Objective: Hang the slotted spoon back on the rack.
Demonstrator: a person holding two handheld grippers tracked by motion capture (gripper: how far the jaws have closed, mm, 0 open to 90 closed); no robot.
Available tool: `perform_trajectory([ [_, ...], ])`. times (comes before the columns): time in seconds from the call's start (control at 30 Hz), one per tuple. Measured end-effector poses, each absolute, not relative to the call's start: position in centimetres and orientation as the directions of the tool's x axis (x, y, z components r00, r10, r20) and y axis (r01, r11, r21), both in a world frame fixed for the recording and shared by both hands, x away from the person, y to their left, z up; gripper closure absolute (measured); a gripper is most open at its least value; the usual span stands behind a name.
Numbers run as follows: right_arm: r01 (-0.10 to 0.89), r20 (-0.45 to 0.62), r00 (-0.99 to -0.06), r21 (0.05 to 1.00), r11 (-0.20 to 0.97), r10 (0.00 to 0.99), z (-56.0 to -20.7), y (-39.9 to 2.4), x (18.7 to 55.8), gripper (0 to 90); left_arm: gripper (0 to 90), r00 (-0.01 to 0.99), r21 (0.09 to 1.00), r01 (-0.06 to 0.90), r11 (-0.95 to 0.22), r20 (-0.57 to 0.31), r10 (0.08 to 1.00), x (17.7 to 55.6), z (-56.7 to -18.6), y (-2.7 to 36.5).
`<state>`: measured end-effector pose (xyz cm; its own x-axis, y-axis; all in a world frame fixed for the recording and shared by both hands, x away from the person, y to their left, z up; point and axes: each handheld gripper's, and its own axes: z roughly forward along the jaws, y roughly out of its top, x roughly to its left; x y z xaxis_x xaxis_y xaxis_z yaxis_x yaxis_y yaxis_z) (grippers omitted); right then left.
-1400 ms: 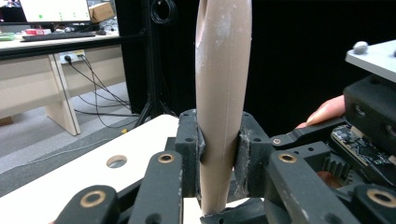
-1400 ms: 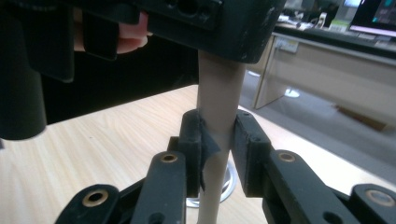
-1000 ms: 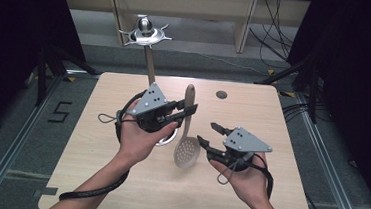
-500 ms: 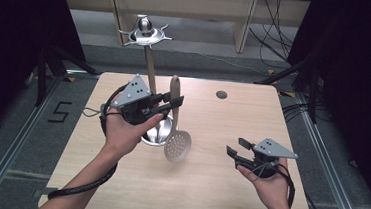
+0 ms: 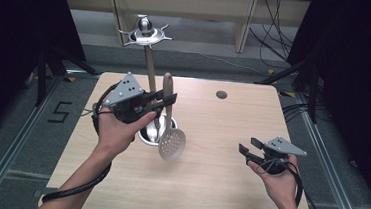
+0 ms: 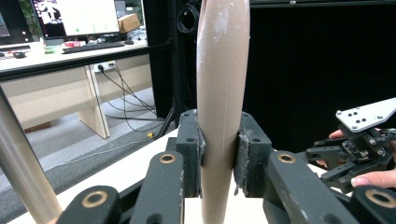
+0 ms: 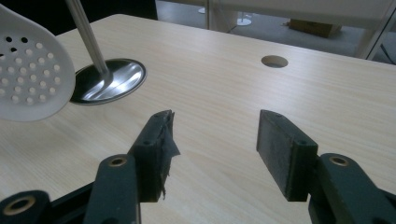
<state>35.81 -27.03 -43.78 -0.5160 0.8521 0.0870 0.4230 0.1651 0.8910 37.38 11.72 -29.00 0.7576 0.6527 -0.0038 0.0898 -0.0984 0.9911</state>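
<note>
While clamped by its wooden handle in the left gripper (image 5: 169,102), slotted spoon (image 5: 172,142) hanging head-down just above the worktop (image 5: 217,187) beside the stand's metal base (image 7: 107,80). Right gripper (image 5: 248,145) well apart — jaws wide, just closing a little, nothing between.

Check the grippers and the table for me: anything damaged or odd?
Yes: the pad on one finger of the right gripper is torn, a ragged flap curling off its edge. White residue smears the skimmer handle where the left gripper clamps it.
</note>
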Motion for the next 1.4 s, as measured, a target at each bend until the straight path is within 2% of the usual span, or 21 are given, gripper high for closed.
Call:
perform_trajectory([
  [0.37, 0.414, 0.050, -0.544, 0.885, 0.215, 0.838, -44.4, -27.1, 35.8, 48.5, 73.8, 0.764, 0.989, 0.112, -0.101, -0.020, 0.645, 38.0, -28.9, 12.4],
  [0.53, 0.430, 0.066, -0.533, 0.880, 0.203, 0.843, -44.0, -26.7, 35.1, 48.5, 73.8, 0.769, 0.987, 0.131, -0.093, -0.042, 0.638, 38.7, -28.7, 13.0],
  [0.67, 0.405, 0.056, -0.548, 0.891, 0.206, 0.835, -44.2, -26.3, 35.1, 48.5, 73.8, 0.773, 0.987, 0.126, -0.101, -0.034, 0.634, 38.7, -28.4, 13.5],
  [0.7, 0.429, 0.070, -0.537, 0.881, 0.200, 0.841, -44.0, -26.3, 35.0, 48.4, 73.8, 0.775, 0.987, 0.124, -0.102, -0.032, 0.631, 38.8, -28.3, 13.6],
  [0.87, 0.394, 0.030, -0.558, 0.889, 0.233, 0.829, -44.2, -26.6, 35.3, 48.4, 73.8, 0.786, 0.986, 0.121, -0.113, -0.025, 0.618, 39.3, -27.7, 13.9],
  [1.0, 0.414, 0.073, -0.546, 0.890, 0.193, 0.835, -44.2, -26.4, 35.2, 48.4, 73.8, 0.792, 0.985, 0.123, -0.122, -0.023, 0.611, 39.6, -27.4, 14.0],
  [1.17, 0.390, 0.018, -0.558, 0.888, 0.243, 0.830, -44.1, -26.6, 35.2, 48.3, 73.8, 0.814, 0.986, 0.131, -0.107, -0.046, 0.578, 40.1, -27.2, 14.2],
  [1.23, 0.425, 0.059, -0.545, 0.879, 0.215, 0.837, -44.1, -26.4, 35.0, 48.3, 73.8, 0.820, 0.985, 0.136, -0.106, -0.052, 0.571, 40.3, -27.1, 14.3],
  [1.33, 0.428, 0.061, -0.543, 0.878, 0.213, 0.837, -44.1, -26.4, 35.0, 48.3, 73.8, 0.820, 0.984, 0.138, -0.109, -0.052, 0.570, 40.6, -26.9, 14.5],
  [1.4, 0.402, 0.030, -0.553, 0.885, 0.235, 0.833, -44.1, -26.6, 35.2, 48.2, 73.8, 0.821, 0.984, 0.135, -0.113, -0.047, 0.569, 40.8, -26.7, 14.7],
])
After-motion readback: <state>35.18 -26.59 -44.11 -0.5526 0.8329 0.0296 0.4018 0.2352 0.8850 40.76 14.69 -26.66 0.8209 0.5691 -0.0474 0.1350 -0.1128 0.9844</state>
